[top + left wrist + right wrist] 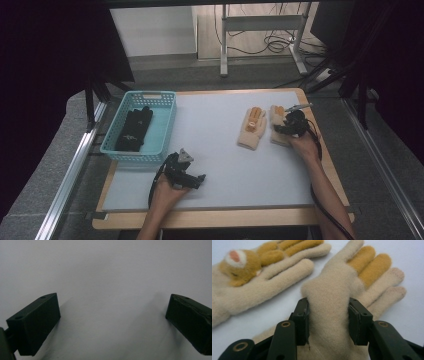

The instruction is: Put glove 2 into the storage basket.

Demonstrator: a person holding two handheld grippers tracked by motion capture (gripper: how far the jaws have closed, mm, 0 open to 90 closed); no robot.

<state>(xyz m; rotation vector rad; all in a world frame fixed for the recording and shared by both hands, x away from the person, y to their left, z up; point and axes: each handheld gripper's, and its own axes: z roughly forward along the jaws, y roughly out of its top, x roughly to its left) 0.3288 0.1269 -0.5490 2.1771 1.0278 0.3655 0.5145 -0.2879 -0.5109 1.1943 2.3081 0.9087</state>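
Jaws on your right gripper were pinching a bunched-up fold of the cream glove, which lay on the table's right side beside its twin. Your left gripper sat wide open over bare table, holding nothing.

High overview; two close tabletop views.

The left gripper rests low near the front edge, its jaws wide apart with nothing between them. The right gripper reaches far forward on a stretched forearm, jaws pressed on the glove, bunching it.
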